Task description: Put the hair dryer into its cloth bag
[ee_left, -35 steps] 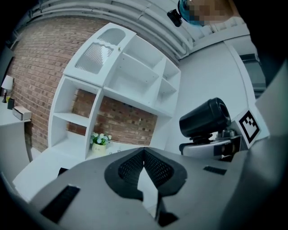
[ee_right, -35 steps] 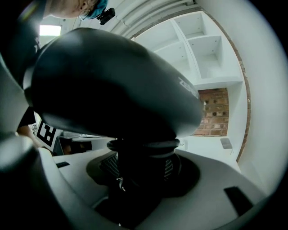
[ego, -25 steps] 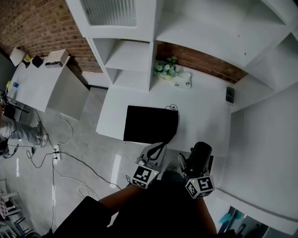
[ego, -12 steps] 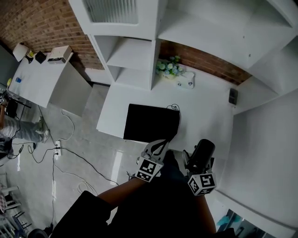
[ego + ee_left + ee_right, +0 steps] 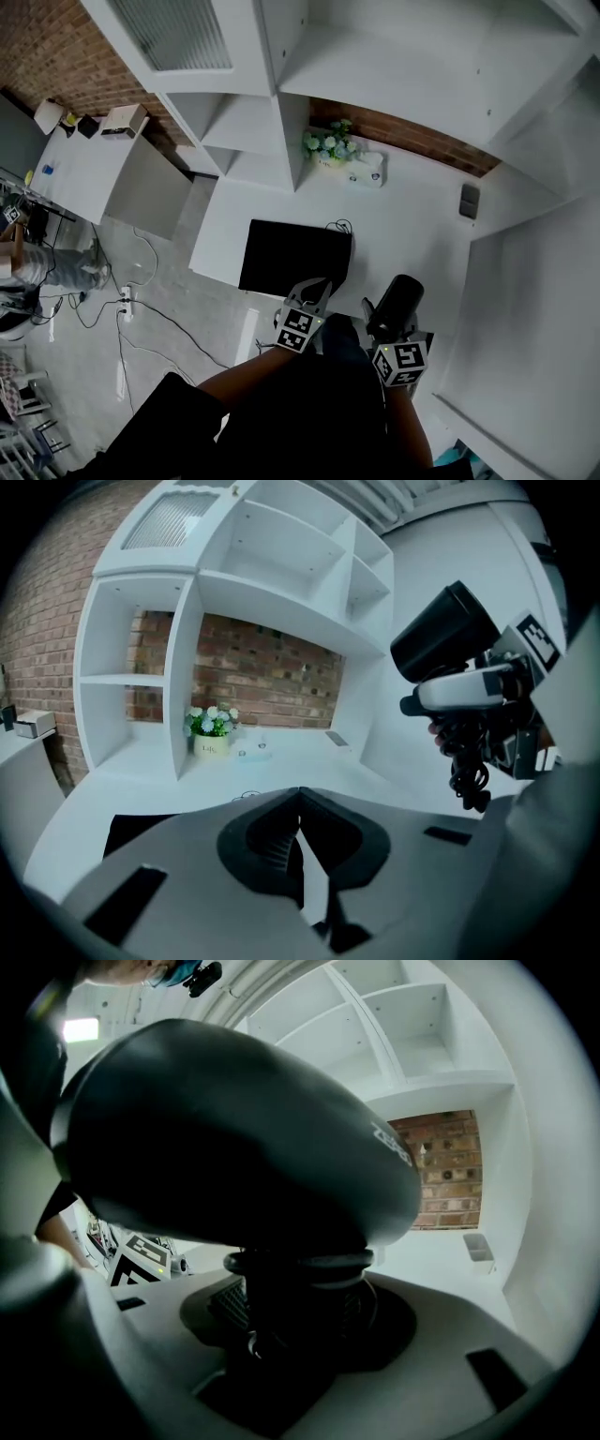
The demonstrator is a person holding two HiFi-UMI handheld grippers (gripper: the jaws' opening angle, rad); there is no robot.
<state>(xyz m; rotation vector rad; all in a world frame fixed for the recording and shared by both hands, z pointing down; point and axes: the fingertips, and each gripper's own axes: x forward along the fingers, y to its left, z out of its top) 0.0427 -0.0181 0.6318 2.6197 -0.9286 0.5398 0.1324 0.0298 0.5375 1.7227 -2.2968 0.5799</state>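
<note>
The black cloth bag (image 5: pixel 295 258) lies flat on the white desk (image 5: pixel 412 234). My left gripper (image 5: pixel 317 287) hangs over the bag's near right corner, shut with nothing between its jaws; in the left gripper view (image 5: pixel 300 797) the bag (image 5: pixel 127 829) shows low at the left. The black hair dryer (image 5: pixel 397 298) is held off the desk to the right of the bag, with my right gripper (image 5: pixel 384 319) shut on its handle. In the right gripper view the dryer's body (image 5: pixel 234 1138) fills the frame above the gripped handle (image 5: pixel 300 1302). Its coiled cord (image 5: pixel 466 771) dangles below.
A pot of flowers (image 5: pixel 325 145) and a white box (image 5: pixel 366 171) stand at the desk's back by the brick wall. A small grey device (image 5: pixel 466 200) sits at the back right. White shelves (image 5: pixel 244 141) rise on the left; a thin cable (image 5: pixel 339 225) lies behind the bag.
Both grippers have moved forward toward the desk. The left one has dropped down over the bag's near corner. The dryer stays held in the right gripper.
</note>
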